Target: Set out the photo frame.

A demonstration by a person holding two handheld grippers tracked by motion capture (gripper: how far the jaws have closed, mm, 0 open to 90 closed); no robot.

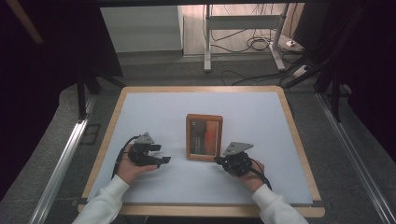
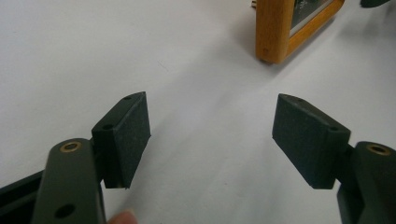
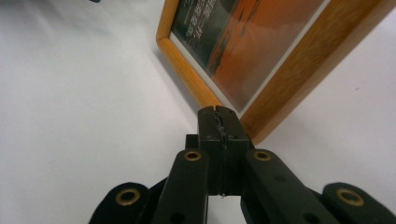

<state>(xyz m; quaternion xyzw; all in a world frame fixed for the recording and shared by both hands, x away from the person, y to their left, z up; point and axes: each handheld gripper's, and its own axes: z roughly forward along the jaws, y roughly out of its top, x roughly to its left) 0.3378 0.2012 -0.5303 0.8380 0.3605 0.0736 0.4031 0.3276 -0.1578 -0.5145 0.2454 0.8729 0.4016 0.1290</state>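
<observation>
Frame [image 1: 204,136] flat near table [image 1: 261,186] centre, apparently not yet lifted or gripped. Right gripper [image 3: 218,114] clenched on nothing, tips at near right corner of frame. Left gripper [image 2: 211,135] released, jaws wide, well left. Grasping and moving seemingly all left to do.

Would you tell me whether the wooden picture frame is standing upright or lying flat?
Lying flat: the picture frame rests face up on the white table, its picture facing the high camera.
</observation>
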